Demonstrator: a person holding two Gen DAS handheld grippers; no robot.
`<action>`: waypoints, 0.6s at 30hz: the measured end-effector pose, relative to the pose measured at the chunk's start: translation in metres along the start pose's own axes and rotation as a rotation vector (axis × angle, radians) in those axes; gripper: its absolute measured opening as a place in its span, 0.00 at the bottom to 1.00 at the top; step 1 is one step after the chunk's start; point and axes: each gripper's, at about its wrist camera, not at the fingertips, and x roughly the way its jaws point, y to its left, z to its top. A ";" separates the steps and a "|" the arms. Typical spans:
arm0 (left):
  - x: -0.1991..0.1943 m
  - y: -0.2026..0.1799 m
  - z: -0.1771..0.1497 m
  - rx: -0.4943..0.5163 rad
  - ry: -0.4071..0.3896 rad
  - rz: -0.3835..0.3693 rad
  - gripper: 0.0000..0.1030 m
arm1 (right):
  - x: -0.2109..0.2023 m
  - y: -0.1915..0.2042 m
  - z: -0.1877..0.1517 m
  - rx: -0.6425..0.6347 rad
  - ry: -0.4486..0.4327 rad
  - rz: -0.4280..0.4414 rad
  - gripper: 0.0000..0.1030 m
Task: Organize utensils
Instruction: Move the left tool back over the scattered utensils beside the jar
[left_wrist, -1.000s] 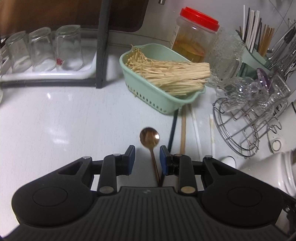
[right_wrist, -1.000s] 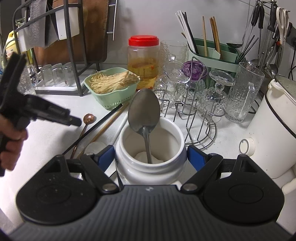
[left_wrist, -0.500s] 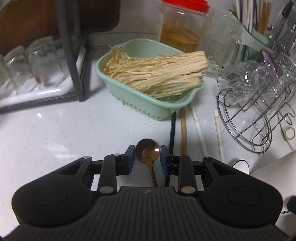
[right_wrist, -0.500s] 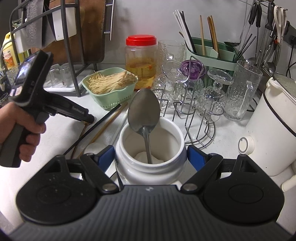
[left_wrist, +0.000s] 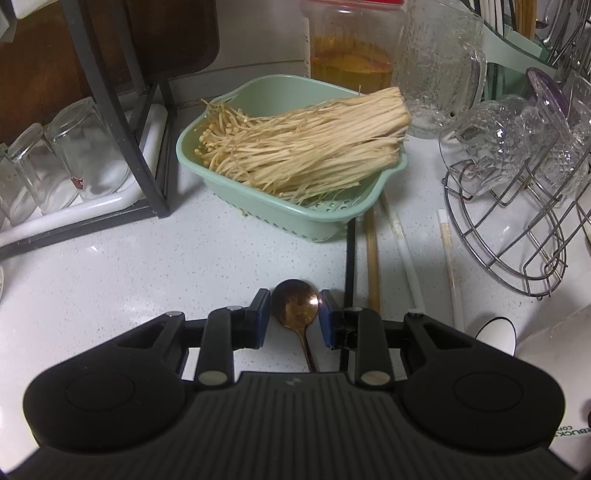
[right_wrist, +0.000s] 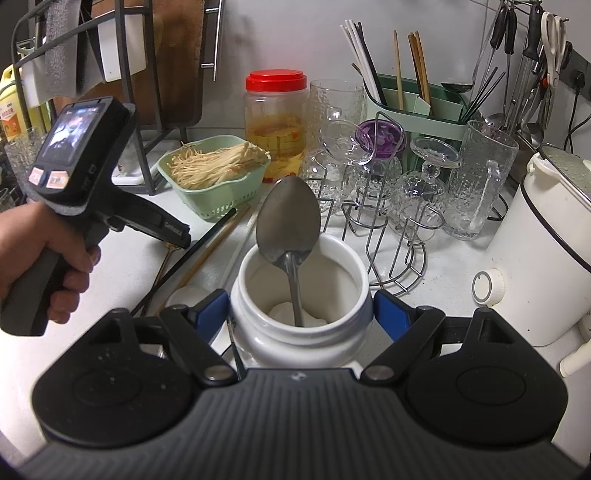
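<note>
A copper spoon (left_wrist: 295, 308) lies on the white counter, its bowl between the blue pads of my left gripper (left_wrist: 294, 317). The pads stand just off the bowl's sides, so the gripper is open. Right of it lie a black chopstick (left_wrist: 349, 258), a wooden chopstick (left_wrist: 371, 258) and two white chopsticks (left_wrist: 402, 251). My right gripper (right_wrist: 299, 315) is shut on a white ceramic jar (right_wrist: 303, 343) in which a steel spoon (right_wrist: 288, 221) stands. In the right wrist view a hand holds the left gripper (right_wrist: 177, 236) low over the counter. A green utensil holder (right_wrist: 417, 118) stands at the back.
A green basket (left_wrist: 314, 221) of enoki mushrooms sits just beyond the copper spoon. A wire rack (left_wrist: 517, 229) with glassware stands to the right, a red-lidded jar (right_wrist: 275, 122) behind it. Upturned glasses (left_wrist: 74, 155) sit under a dark rack at left. A white cooker (right_wrist: 546, 258) is far right.
My left gripper has moved forward towards the basket, and the copper spoon's bowl now lies between its pads instead of ahead of them. The right gripper and jar have stayed still.
</note>
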 end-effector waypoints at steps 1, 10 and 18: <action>-0.001 0.001 -0.001 -0.007 -0.001 -0.006 0.31 | 0.000 0.000 0.001 -0.003 0.001 0.001 0.85; -0.037 0.004 -0.013 -0.047 -0.052 -0.035 0.03 | 0.003 0.000 0.002 -0.019 0.000 0.004 0.85; -0.049 0.020 -0.041 -0.132 -0.034 -0.113 0.03 | 0.005 -0.002 0.003 -0.031 -0.009 0.015 0.85</action>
